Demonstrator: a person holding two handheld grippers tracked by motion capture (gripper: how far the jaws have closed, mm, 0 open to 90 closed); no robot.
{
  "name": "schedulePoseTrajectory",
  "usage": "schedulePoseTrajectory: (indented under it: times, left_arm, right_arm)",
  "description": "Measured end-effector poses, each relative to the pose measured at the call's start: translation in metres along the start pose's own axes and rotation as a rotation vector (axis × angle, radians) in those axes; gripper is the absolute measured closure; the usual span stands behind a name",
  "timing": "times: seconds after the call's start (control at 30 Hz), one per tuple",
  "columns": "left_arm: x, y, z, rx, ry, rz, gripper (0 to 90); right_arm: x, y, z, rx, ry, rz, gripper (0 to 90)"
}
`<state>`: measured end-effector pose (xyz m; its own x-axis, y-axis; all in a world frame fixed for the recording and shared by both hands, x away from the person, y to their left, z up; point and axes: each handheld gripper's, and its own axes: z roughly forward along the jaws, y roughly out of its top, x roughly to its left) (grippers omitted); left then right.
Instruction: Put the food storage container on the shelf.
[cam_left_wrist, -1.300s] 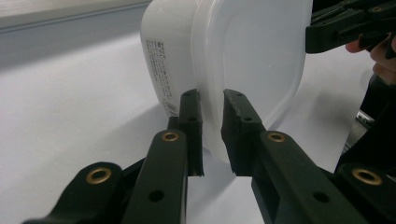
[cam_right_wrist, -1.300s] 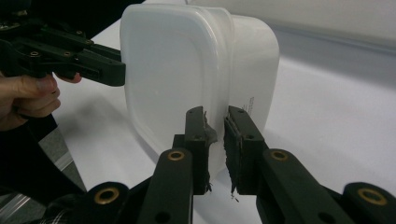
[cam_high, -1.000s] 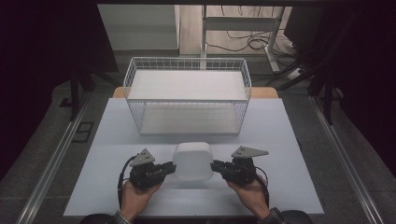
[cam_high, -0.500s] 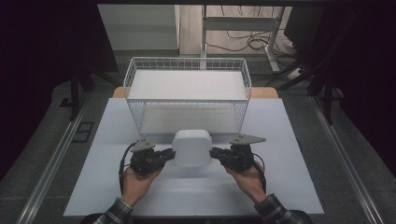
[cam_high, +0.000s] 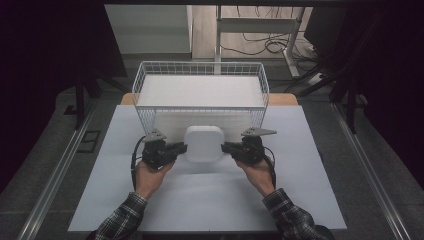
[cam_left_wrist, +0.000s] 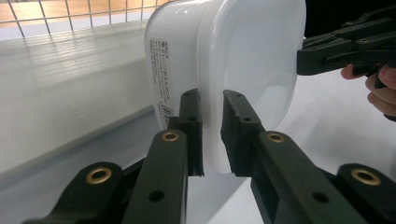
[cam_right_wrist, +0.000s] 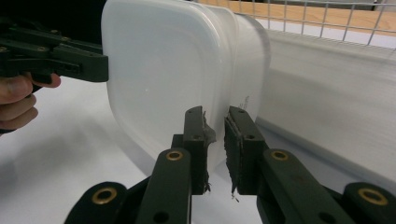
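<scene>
two grippers hold a white box (cam_high: 204, 143) with a lid, up off the bench (cam_high: 200, 200), right in front of the wire basket (cam_high: 200, 70). the left gripper (cam_high: 175, 149) fingers pinch its left rim, and the right gripper (cam_high: 230, 147) fingers pinch its right rim. to do it well, keep both squeezes firm, lift both sides level, and clear the basket edge before lowering.

dark room, grey floor (cam_high: 45, 150), cables (cam_high: 270, 47), desk legs (cam_high: 218, 30)

Printed label (cam_left_wrist: 161, 77) present on side of white container (cam_left_wrist: 233, 56); small dark text, too fine to read.
</scene>
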<state>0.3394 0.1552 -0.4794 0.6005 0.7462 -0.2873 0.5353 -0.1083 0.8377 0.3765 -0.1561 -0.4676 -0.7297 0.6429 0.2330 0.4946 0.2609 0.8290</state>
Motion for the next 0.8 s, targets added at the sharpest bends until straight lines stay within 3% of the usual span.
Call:
schedulePoseTrajectory:
  times: [0.23,0.63,0.73,0.8]
  left_arm:
    - [0.014,0.002,0.013,0.009,-0.005,-0.023,78.8]
    - [0.024,0.002,0.026,0.005,0.014,-0.063,78.6]
    - [0.028,0.003,0.026,-0.001,0.002,-0.084,78.6]
    - [0.031,0.002,0.027,-0.01,0.015,-0.091,78.5]
  right_arm:
    - [-0.011,0.004,0.014,0.011,-0.018,0.02,78.0]
    - [-0.022,0.006,0.029,0.022,-0.041,0.045,77.5]
    - [-0.024,0.007,0.03,0.022,-0.028,0.058,77.5]
    - [-0.024,0.009,0.031,0.023,-0.015,0.058,77.5]
